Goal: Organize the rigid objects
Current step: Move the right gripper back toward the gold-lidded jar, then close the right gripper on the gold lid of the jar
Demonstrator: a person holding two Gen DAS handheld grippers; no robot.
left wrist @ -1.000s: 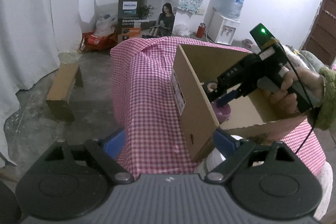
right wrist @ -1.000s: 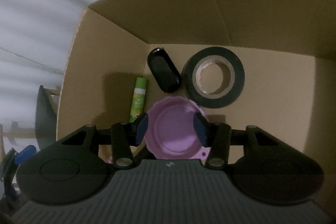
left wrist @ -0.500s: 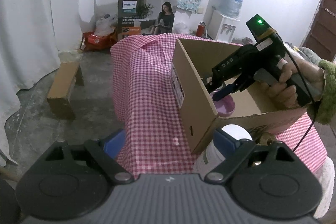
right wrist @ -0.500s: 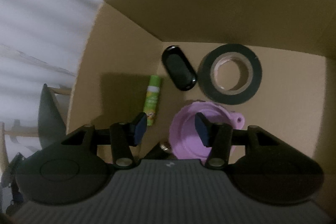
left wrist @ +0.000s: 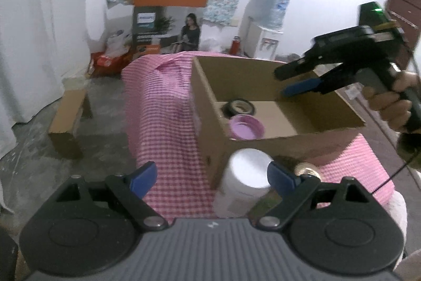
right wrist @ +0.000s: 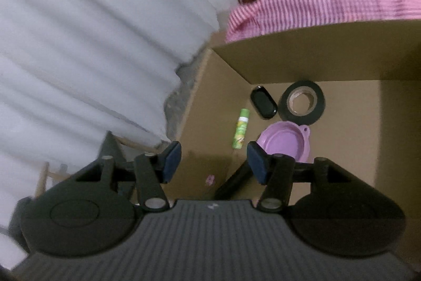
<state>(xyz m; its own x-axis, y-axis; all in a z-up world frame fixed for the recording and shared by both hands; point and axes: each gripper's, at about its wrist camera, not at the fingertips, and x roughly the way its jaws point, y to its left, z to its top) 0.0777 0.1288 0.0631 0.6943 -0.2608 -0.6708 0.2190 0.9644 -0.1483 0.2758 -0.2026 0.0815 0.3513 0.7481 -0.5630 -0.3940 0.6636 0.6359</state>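
Cardboard box (left wrist: 210,107): sitting open-topped on a table draped in pink checked cloth (left wrist: 163,107).

Contents of box, all lying on its floor:
- Purple lid (right wrist: 285,141), resting flat near the front wall, its small tab pointing toward the tape.
- Roll of black tape (right wrist: 302,102), lying flat just behind the lid.
- Black oval case (right wrist: 263,102), lying just beside the tape (on the side toward the curtain).
- Green tube (right wrist: 240,132), lying near the side wall, apart from the lid.

White container (left wrist: 246,183): standing on the cloth outside the box, against its front wall.

Left gripper (left wrist: 211,177): hovering low in front of the box, jaws standing wide apart; the white container is showing between the blue pads, nearer one of them, but nothing is being pressed.

Right gripper (right wrist: 213,162): hanging above the box with a hand (left wrist: 389,102) wrapping its handle; jaws have just been opening, nothing is sitting between them, and the purple lid is lying free below.
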